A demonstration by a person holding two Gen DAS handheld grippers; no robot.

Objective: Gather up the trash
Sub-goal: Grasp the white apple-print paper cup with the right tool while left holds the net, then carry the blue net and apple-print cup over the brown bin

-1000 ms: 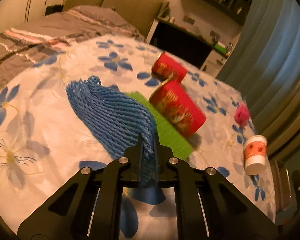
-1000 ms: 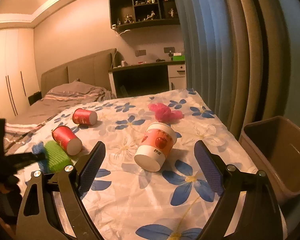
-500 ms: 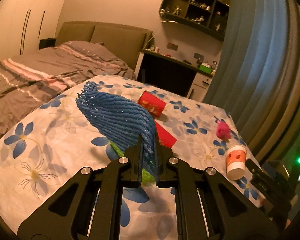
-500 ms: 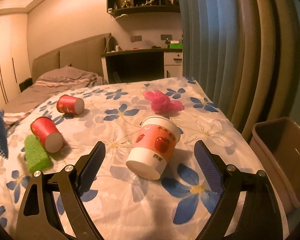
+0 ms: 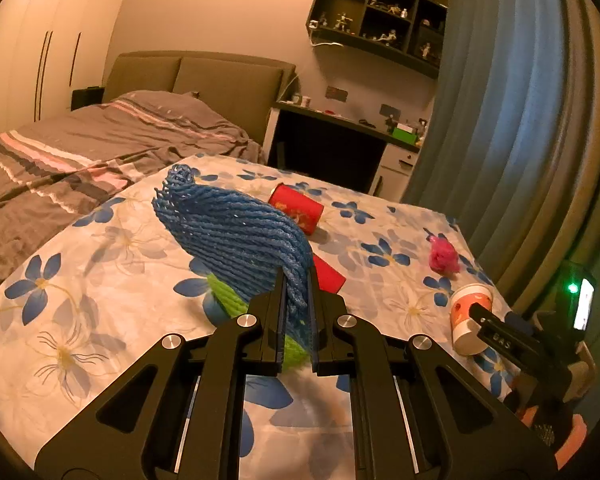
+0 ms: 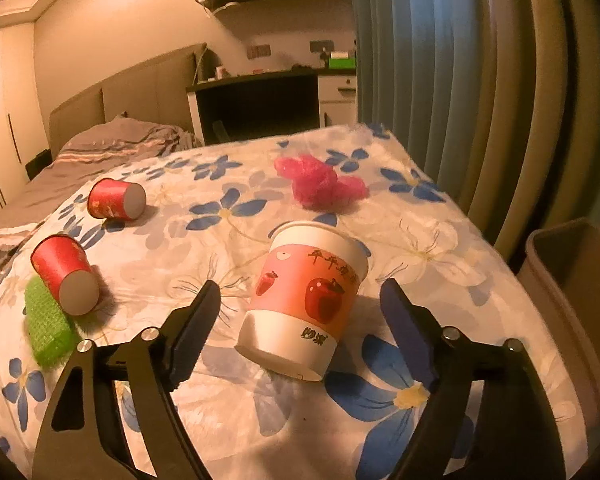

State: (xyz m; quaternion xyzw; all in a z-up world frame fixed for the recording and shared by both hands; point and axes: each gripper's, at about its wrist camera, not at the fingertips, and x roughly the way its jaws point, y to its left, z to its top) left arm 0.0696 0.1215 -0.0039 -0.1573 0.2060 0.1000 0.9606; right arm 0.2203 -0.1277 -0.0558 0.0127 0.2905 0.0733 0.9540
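My left gripper (image 5: pixel 296 280) is shut on a blue foam net sleeve (image 5: pixel 236 236) and holds it up above the floral bedspread (image 5: pixel 100 280). A green net sleeve (image 5: pixel 228 300) lies under it beside a red paper cup (image 5: pixel 328 274); a second red cup (image 5: pixel 296 208) lies farther back. My right gripper (image 6: pixel 300 304) is open, its fingers either side of a tipped white and pink apple-print cup (image 6: pixel 304 304), not touching it. Both red cups (image 6: pixel 66 276) (image 6: pixel 116 200), the green sleeve (image 6: pixel 46 324) and a crumpled pink net (image 6: pixel 320 182) show in the right wrist view.
A brown trash bin (image 6: pixel 572 280) stands off the bed's right edge, below the blue curtain (image 6: pixel 460 80). The pink net (image 5: pixel 442 256) and apple cup (image 5: pixel 468 316) lie near that edge. A grey duvet (image 5: pixel 80 152), headboard and dark desk (image 6: pixel 260 108) are behind.
My left gripper has lifted the blue net sleeve off the bedspread and tilted up. My right gripper has moved closer to the apple-print cup, which now sits between its open fingers.
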